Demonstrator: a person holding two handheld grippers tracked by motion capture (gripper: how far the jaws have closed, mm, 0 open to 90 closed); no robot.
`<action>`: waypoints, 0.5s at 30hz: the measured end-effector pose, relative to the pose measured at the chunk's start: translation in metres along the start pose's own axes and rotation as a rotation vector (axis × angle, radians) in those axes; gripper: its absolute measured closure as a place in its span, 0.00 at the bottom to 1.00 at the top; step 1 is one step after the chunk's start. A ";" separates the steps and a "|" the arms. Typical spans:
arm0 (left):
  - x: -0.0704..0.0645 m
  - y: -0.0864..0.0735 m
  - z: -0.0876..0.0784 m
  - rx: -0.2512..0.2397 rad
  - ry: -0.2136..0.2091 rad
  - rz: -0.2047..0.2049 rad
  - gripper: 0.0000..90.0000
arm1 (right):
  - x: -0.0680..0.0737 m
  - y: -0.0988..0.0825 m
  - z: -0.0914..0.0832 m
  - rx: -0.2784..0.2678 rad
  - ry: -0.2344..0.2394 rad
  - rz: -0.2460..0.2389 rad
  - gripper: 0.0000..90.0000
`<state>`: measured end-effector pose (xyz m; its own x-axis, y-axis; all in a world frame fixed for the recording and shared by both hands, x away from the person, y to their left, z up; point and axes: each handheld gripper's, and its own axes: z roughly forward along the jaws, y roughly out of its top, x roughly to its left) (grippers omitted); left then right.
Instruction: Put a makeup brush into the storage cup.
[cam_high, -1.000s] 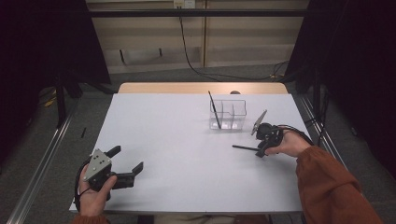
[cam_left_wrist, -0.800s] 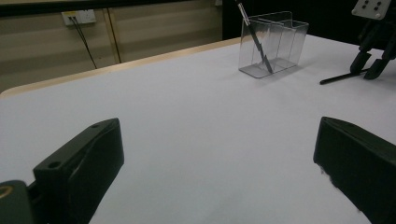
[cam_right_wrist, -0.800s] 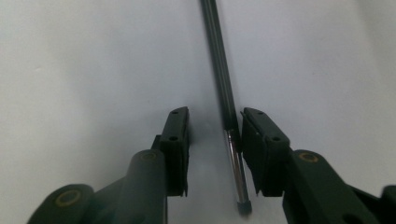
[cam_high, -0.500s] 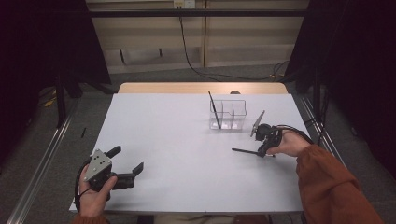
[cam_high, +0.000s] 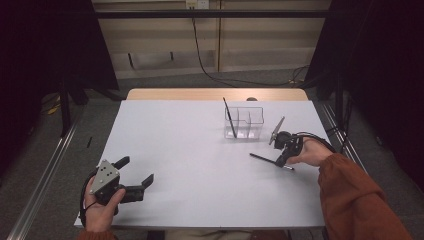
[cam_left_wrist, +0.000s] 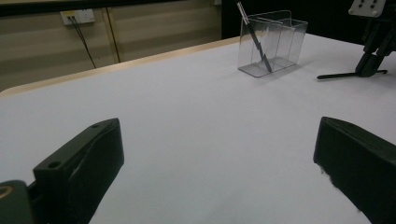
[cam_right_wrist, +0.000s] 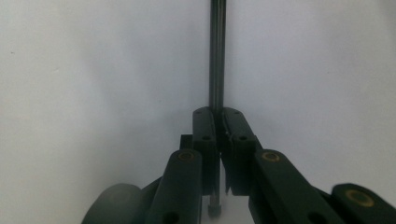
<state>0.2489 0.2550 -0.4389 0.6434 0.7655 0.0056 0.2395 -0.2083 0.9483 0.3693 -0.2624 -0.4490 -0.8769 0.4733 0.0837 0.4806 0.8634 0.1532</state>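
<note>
- A white table top (cam_high: 200, 150) is lying under dim light, with a pale wall and a trailing dark cable behind it and grey floor running along both sides.
- A clear divided holder (cam_high: 244, 123) is standing on the far right part of the table, and a thin dark pen (cam_high: 229, 117) is leaning tilted inside its left compartment.
- The right gripper (cam_high: 281, 159) is pointing down at the table just in front of and to the right of the holder, with the person's hand (cam_high: 311, 153) and an orange sleeve (cam_high: 356, 200) coming in behind it.
- Its jaws have just been closing and are now pressing together on a second black pen (cam_right_wrist: 216, 56); in the right gripper view the pen is running straight between the pads (cam_right_wrist: 204, 140) and away over the white surface.
- In the high view this black pen is lying flat on the table, sticking out to the left of the gripper.
- The left gripper (cam_high: 134, 172) is resting low at the near left corner, well apart from the holder, with its jaws standing wide apart and nothing between them.
</note>
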 end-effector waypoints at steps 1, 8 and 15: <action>0.000 0.000 0.000 0.001 0.000 0.002 0.02 | 0.000 0.000 0.000 -0.002 0.000 0.001 0.94; 0.000 0.000 0.000 -0.001 0.002 0.000 0.02 | -0.001 -0.003 -0.005 -0.043 0.020 0.032 0.94; 0.000 0.000 0.000 0.002 -0.007 0.007 0.02 | 0.002 -0.006 -0.021 -0.155 0.004 0.037 0.94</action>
<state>0.2488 0.2544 -0.4386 0.6500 0.7599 0.0097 0.2369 -0.2148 0.9475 0.3647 -0.2700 -0.4295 -0.8587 0.5034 0.0957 0.5071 0.8081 0.2998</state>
